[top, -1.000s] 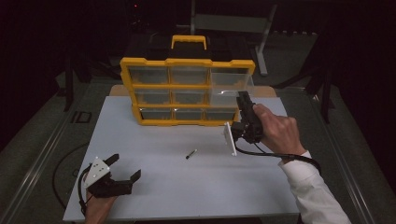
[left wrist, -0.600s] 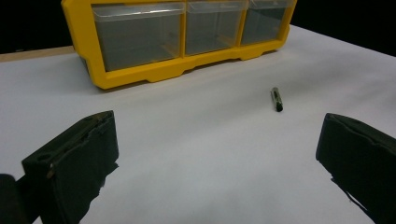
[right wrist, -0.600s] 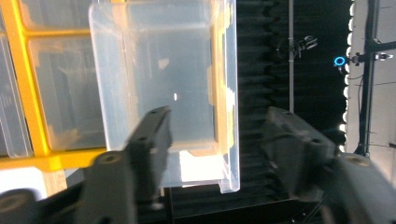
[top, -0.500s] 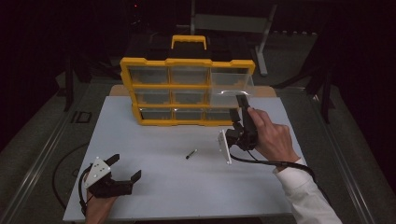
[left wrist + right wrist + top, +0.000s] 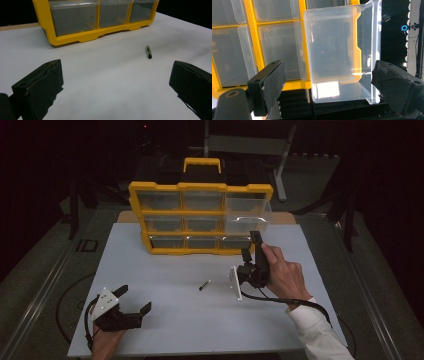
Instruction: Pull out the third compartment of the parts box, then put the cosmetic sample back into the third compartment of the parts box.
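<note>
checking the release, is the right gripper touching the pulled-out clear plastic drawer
Apart. The right gripper view shows the right gripper open, its jaws either side of the clear plastic drawer beyond them.

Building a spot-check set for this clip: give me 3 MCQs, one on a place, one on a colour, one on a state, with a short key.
1. Where does the small dark pin lie?
A. inside a drawer
B. on the white table top, between the grippers
C. in the left gripper

2. What colour is the organizer frame?
A. yellow
B. red
C. blue

3. How is the clear top-right drawer?
A. pushed fully in
B. lying on the table
C. pulled partly out

Key: B, it rests on bare table apart from both grippers. A, yellow bars frame the clear drawers. C, it juts forward of the frame, ahead of the right gripper with its open jaws.
</note>
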